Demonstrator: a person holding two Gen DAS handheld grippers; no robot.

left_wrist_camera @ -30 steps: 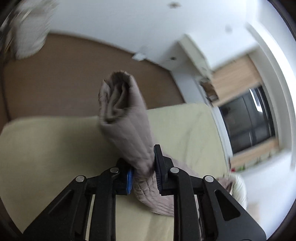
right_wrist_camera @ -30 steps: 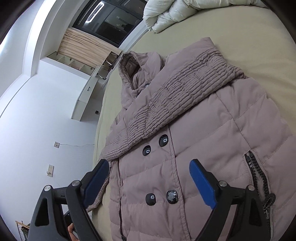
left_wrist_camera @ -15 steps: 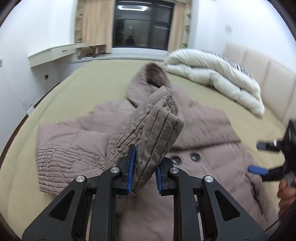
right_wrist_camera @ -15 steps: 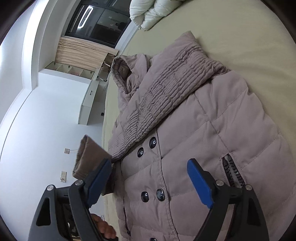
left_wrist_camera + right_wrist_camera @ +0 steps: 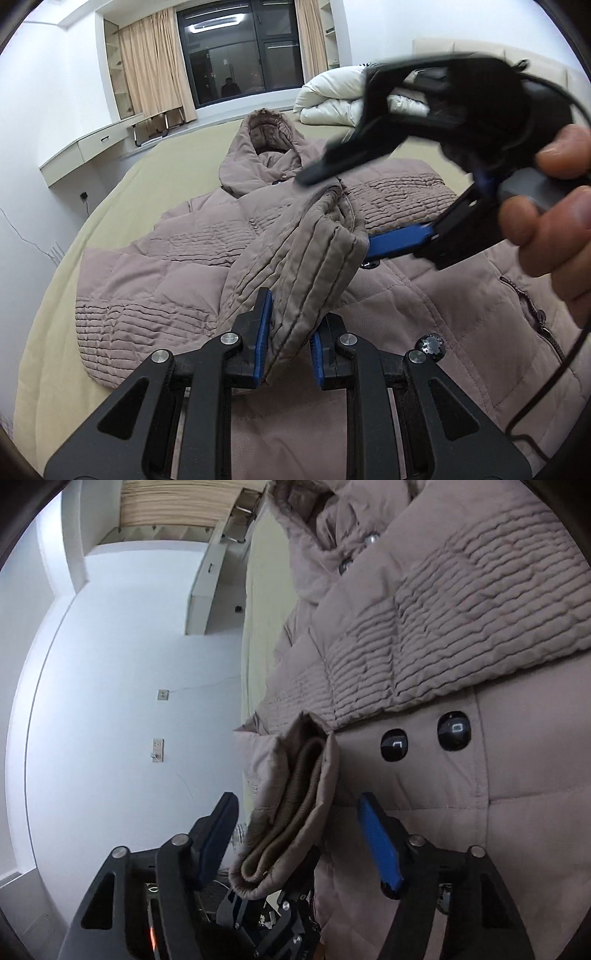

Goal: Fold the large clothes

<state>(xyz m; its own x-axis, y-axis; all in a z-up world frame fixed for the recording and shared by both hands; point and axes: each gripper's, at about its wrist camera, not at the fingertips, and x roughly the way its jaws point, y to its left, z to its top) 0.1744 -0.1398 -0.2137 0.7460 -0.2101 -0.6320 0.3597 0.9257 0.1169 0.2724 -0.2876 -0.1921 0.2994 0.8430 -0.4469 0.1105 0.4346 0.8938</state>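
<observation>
Ahead of the left tongs, a dark window [image 5: 240, 55] reflects a ceiling light between beige curtains [image 5: 151, 70]. A white wall-mounted desk [image 5: 88, 146] runs to their left. A rolled white duvet [image 5: 332, 99] lies on the olive-covered bed [image 5: 55, 295].

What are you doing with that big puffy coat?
A person is folding the coat, which lies on the bed. The left gripper is shut on a sleeve cuff, holding it up over the coat's front. The right gripper is open, with its fingers on either side of that same cuff, not gripping it yet. The other sleeve lies folded across the chest.
</observation>
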